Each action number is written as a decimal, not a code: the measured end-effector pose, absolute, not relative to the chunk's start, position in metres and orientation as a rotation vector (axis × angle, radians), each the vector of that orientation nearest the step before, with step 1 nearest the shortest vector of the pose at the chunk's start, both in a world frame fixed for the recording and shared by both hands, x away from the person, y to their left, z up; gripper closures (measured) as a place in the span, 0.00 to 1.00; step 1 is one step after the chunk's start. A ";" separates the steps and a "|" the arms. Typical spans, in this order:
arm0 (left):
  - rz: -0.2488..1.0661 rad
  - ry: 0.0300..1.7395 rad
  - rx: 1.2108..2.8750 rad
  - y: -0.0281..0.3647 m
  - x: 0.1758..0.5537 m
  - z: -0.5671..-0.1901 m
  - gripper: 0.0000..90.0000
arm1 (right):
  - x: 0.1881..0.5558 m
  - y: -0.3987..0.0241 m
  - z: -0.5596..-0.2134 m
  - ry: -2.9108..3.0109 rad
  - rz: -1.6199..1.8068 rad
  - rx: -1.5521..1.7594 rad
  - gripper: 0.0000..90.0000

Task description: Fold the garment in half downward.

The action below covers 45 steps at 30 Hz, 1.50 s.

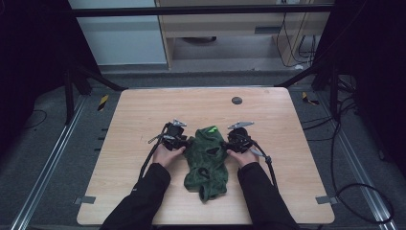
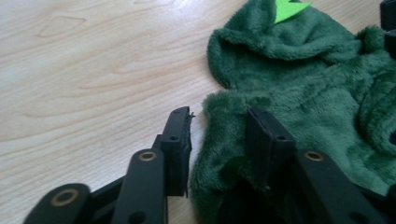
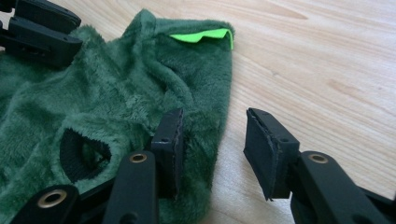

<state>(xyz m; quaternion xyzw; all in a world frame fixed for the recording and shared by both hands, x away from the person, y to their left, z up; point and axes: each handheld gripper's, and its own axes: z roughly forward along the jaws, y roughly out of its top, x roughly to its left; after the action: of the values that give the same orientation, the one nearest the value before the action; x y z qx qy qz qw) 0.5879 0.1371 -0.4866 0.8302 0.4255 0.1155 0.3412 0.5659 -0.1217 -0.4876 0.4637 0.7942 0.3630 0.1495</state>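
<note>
A dark green fleece garment [image 1: 208, 158] lies crumpled at the middle of the wooden table [image 1: 143, 110], with a bright green tag [image 1: 212, 129] at its far end. My left gripper [image 1: 179, 139] sits at the garment's left edge. In the left gripper view its jaws [image 2: 217, 114] straddle a fold of the fleece [image 2: 303, 84]; the left pad stands just clear of the cloth. My right gripper [image 1: 234, 139] is at the garment's right edge. In the right gripper view, its left jaw [image 3: 215, 114] rests on the fleece [image 3: 116, 93] and its right jaw hangs over bare wood, a gap showing.
A small dark round disc [image 1: 236, 100] sits in the tabletop near the far edge. Grey tape tabs [image 1: 85, 200] mark the near corners. Cables trail from both grippers toward the person's sleeves. Metal frame legs and floor cables surround the table.
</note>
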 end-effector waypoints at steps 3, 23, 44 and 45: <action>0.295 1.108 2.163 0.136 0.588 -0.487 0.72 | 0.566 -0.121 -0.489 2.294 1.034 1.333 0.66; 0.300 1.112 2.192 0.129 0.586 -0.488 0.92 | 0.567 -0.117 -0.493 2.346 1.034 1.374 0.90; 0.355 1.010 2.144 0.134 0.558 -0.448 0.95 | 0.546 -0.123 -0.453 2.245 1.186 1.204 0.95; 0.355 0.999 2.145 0.134 0.555 -0.445 0.95 | 0.543 -0.123 -0.450 2.245 1.193 1.191 0.95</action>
<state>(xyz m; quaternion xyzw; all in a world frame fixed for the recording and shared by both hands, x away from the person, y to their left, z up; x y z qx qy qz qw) 0.5552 0.1343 -0.4454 0.8344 0.3884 0.1382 0.3657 0.5435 -0.1233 -0.4504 0.4182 0.7886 0.4190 0.1662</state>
